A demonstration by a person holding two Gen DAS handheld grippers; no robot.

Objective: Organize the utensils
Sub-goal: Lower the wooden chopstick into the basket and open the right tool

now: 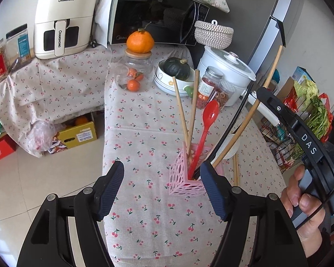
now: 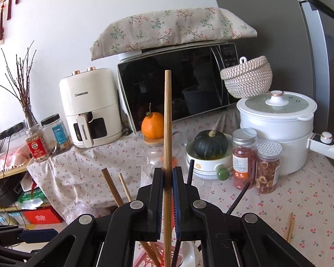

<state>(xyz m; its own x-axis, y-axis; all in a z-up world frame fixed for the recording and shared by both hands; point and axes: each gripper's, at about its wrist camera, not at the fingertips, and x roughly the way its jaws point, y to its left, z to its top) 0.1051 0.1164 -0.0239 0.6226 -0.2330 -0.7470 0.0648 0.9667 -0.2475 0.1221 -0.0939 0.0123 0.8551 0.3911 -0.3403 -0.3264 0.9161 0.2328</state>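
From the left wrist camera, our left gripper [image 1: 162, 191] hangs spread wide over the cherry-print tablecloth [image 1: 144, 133], gripping nothing. Just ahead stands the pink holder [image 1: 181, 178], already loaded with two bamboo chopsticks [image 1: 184, 120], a red spoon [image 1: 206, 129] and some black sticks. One more chopstick pair [image 1: 235, 173] lies flat on the cloth just beside the holder. The right gripper [image 1: 268, 99] comes in from the side with a long bamboo chopstick [image 1: 256, 104] slanting down toward the holder's mouth.

From the right wrist camera, our right gripper [image 2: 167, 178] is clamped tight on that chopstick [image 2: 167, 120], which stands upright with its lower end over the pink holder [image 2: 144, 258]. Whether the tip is inside yet, we can't tell.

Handling-wise, we'd guess it's super light, stiff and a bit slick, so it could pivot between the pads. Pinching around the middle looks sensible, and the holder itself seems light enough to tip if bumped.
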